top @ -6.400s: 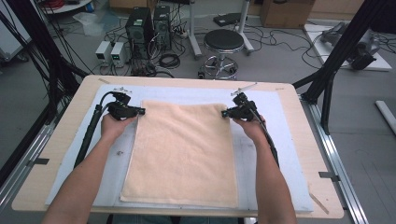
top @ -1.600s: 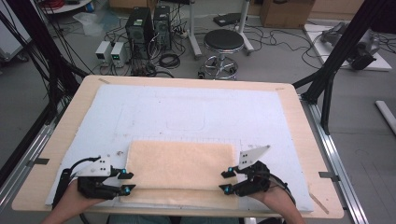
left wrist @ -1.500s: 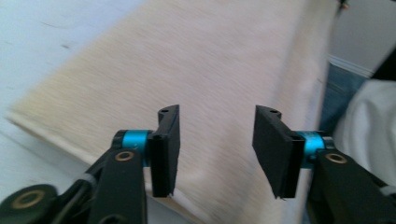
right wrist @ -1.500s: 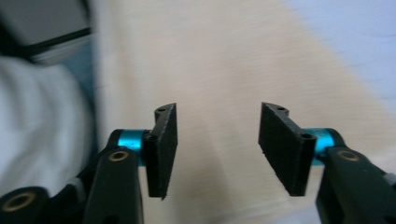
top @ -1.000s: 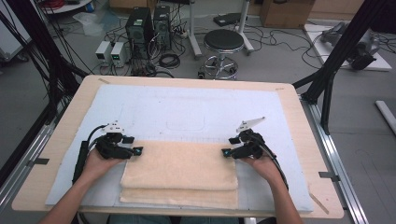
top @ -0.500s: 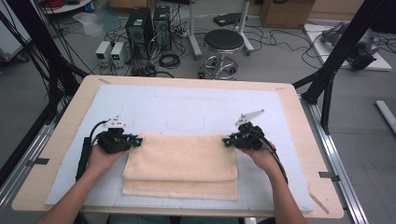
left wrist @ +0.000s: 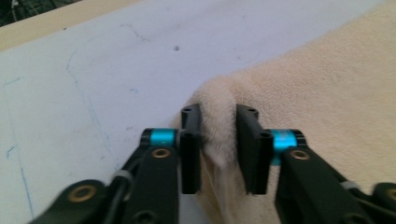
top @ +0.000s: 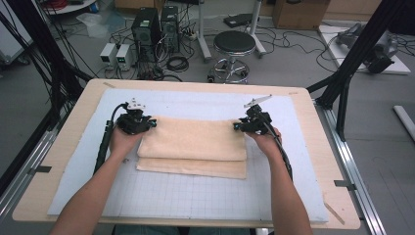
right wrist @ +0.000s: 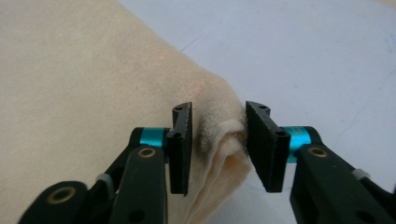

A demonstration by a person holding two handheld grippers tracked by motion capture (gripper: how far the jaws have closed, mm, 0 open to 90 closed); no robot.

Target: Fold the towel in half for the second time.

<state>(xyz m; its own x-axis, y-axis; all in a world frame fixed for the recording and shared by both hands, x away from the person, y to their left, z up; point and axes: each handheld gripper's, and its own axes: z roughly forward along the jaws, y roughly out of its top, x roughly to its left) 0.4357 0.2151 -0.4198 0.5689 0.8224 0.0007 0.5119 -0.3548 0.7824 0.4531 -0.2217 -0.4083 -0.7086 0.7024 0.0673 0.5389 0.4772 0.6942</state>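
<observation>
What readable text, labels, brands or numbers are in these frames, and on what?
None can be read.
The two small white boxes on the floor have dark front panels; any figures there are too small and blurred.
The black computer towers show no legible badge.
The pale blue gridded mat carries only lines and faint pen strokes, no characters.
The beige folded towel and the black gripper jaws bear no print.

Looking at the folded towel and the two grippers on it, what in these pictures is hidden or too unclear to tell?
- High view: how the jaws of the left gripper and right gripper stand is too small to read.
- Left gripper view: the towel corner bulges between the jaws, which have just been opening; whether the pads press it is unclear.
- Right gripper view: the lower towel layers are cut off by the bottom edge.
- High view: the layer count under the top fold is hidden.
</observation>
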